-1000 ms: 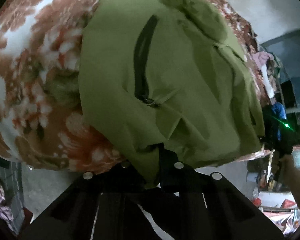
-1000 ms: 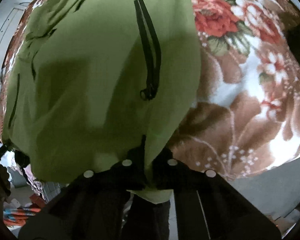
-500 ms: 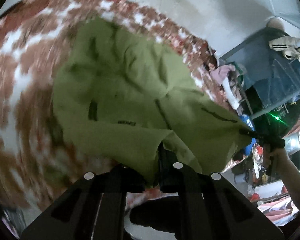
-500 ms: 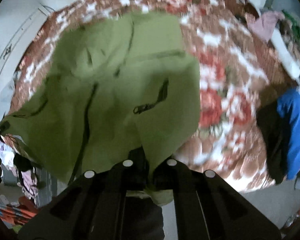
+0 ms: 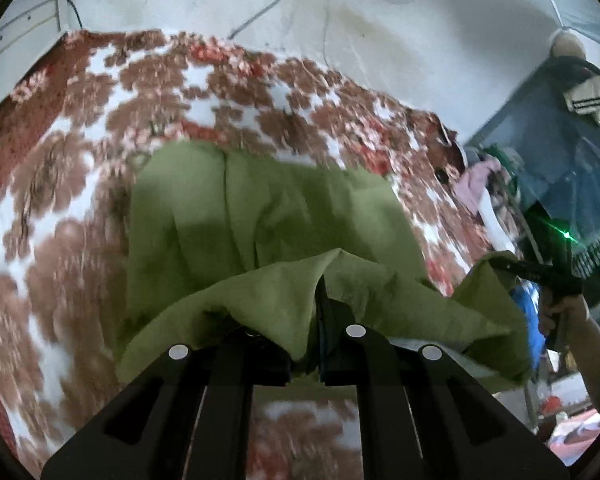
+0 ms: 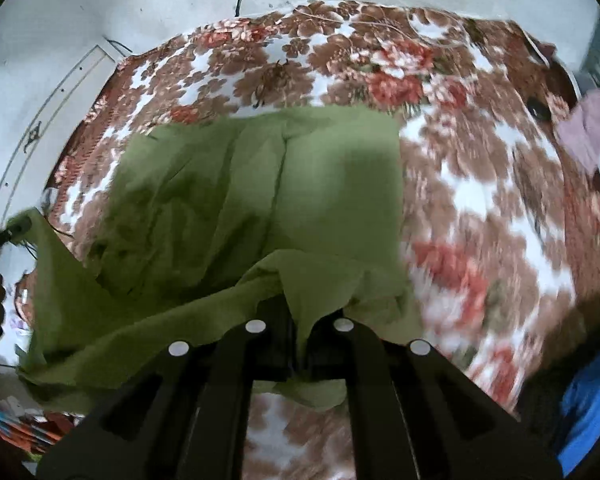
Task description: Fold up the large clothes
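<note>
Nearest, at six o'clock in each wrist view, the left gripper (image 5: pixel 314 332) and the right gripper (image 6: pixel 298 340) are each pinched shut on a corner of the near hem of the olive-green cloth garment (image 5: pixel 260 220). That lifted hem sags between them — the rest lies flat toward twelve o'clock on the brown-and-red floral blanket (image 6: pixel 480 200). This looks like the fold-over step. The next move probably calls for carrying both corners level toward the far hem, laying them square before letting go.
</note>
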